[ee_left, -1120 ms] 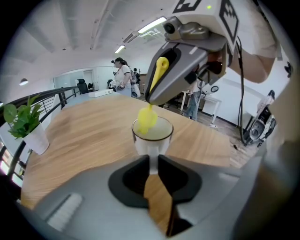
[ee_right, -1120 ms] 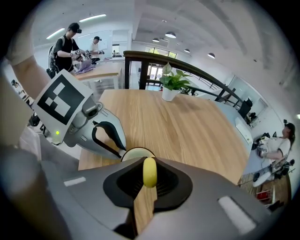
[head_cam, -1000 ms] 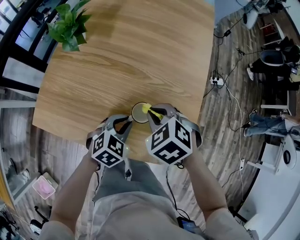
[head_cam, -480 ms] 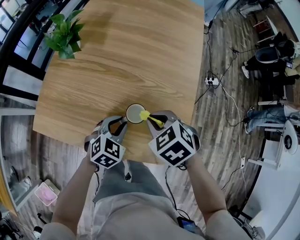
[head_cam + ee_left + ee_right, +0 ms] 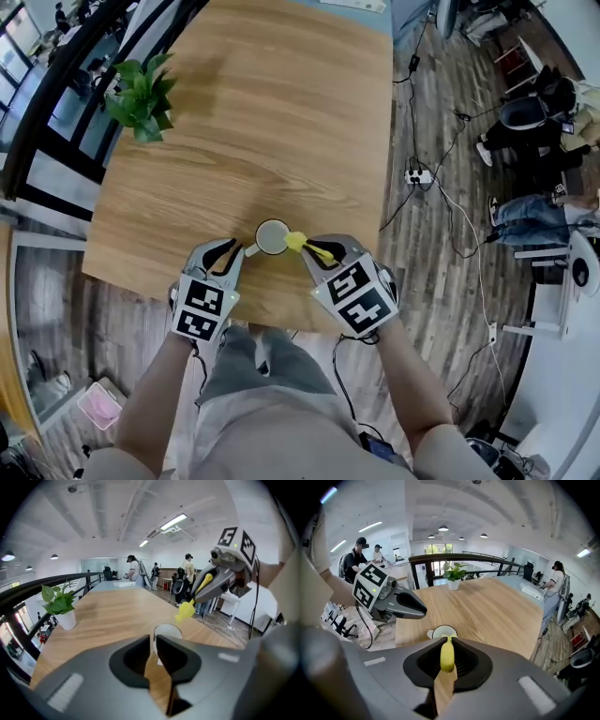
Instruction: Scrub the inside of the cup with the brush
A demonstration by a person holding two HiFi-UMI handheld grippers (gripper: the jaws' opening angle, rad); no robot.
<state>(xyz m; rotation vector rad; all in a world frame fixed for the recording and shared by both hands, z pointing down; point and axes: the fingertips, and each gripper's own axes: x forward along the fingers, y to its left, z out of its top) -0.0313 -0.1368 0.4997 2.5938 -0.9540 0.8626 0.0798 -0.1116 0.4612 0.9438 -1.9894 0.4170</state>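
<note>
On the near edge of the bench [image 5: 281,112], fingers of the left gripper [image 5: 236,253] had just been closing on the handle of the cup [image 5: 272,237]; the right gripper [image 5: 323,255] clamped the brush [image 5: 298,243], head outside the rim; scrubbing apparently remained.

Upright white cup [image 5: 272,237], yellow brush [image 5: 300,244] beside its rim

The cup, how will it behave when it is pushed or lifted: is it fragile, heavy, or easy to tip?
The cup looks hard and glazed, so probably stiff but breakable if dropped. It is small and low, so likely light; a sideways push from the brush might slide it on the smooth table rather than tip it.
</note>
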